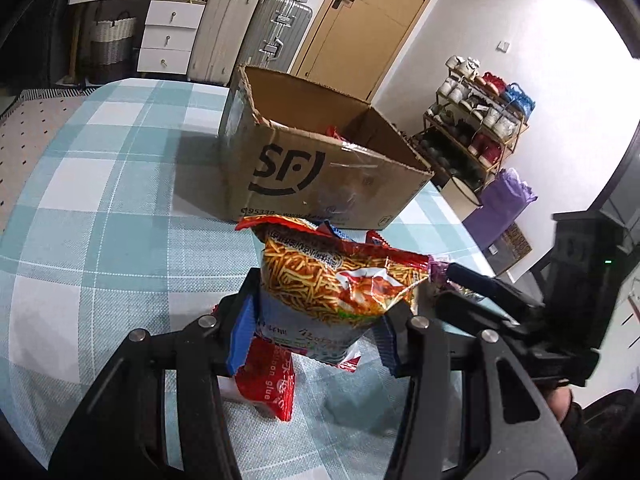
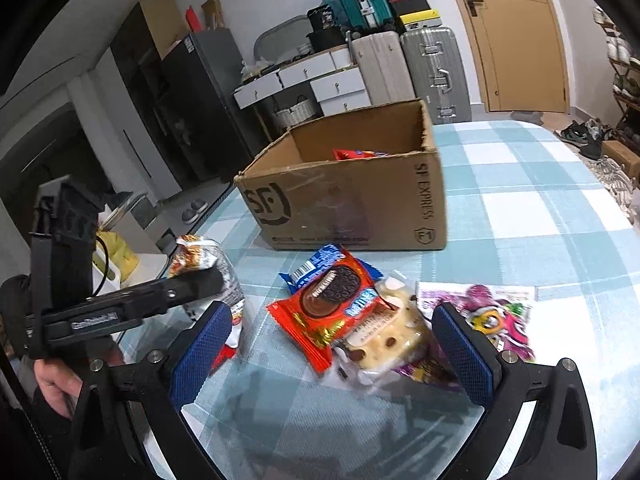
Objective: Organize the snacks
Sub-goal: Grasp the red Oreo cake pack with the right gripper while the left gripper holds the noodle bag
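My left gripper is shut on a bag of fried noodle sticks and holds it above the table; the same bag shows in the right wrist view, at the left. The open cardboard box marked SF stands just beyond, with a red packet inside. My right gripper is open above the snack pile: a red Oreo pack, a white cookie pack and a pink packet. A red snack pack lies under the left gripper.
The table carries a blue-and-white checked cloth. Suitcases, white drawers and a door stand behind. A shoe rack stands off the table's edge.
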`<state>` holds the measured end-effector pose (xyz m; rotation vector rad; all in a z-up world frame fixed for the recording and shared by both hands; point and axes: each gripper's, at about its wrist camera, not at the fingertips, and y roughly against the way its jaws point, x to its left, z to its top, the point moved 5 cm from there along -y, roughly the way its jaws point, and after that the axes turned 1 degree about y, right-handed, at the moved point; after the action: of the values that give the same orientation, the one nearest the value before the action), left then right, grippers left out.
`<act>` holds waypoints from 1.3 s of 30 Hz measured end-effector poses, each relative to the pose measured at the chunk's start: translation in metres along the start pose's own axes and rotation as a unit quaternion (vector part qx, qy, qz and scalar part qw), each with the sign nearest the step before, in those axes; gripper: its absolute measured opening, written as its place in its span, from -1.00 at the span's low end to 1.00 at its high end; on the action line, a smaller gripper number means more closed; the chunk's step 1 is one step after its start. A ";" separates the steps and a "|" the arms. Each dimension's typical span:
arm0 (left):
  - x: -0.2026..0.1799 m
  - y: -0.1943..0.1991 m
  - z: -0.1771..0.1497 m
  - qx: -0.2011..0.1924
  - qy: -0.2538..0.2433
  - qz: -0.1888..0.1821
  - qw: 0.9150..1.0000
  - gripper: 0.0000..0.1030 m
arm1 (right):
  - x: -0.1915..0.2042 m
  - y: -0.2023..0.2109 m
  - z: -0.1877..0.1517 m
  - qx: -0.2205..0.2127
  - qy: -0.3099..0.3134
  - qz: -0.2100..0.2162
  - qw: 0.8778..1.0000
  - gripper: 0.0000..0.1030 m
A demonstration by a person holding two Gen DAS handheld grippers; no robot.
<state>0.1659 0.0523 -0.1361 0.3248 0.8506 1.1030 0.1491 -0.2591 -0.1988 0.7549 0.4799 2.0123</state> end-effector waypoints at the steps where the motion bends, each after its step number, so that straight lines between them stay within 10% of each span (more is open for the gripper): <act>1: 0.001 0.002 0.000 -0.001 0.001 -0.001 1.000 -0.08 | 0.001 -0.005 0.001 0.004 0.002 0.001 1.000 0.98; 20: 0.015 0.045 -0.001 -0.025 0.007 0.017 1.000 -0.08 | 0.014 -0.058 0.003 0.055 0.045 -0.042 0.997 0.96; 30: 0.016 0.051 -0.002 -0.022 0.008 0.029 0.999 -0.08 | 0.023 -0.071 -0.006 0.065 0.086 -0.067 0.992 0.14; 39: 0.012 0.055 -0.001 -0.022 0.005 0.032 0.999 -0.07 | 0.021 -0.064 -0.005 0.057 0.068 -0.046 0.995 0.01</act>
<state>0.1320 0.0876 -0.1077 0.3107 0.8282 1.1825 0.1774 -0.2086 -0.2337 0.6544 0.7003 1.9716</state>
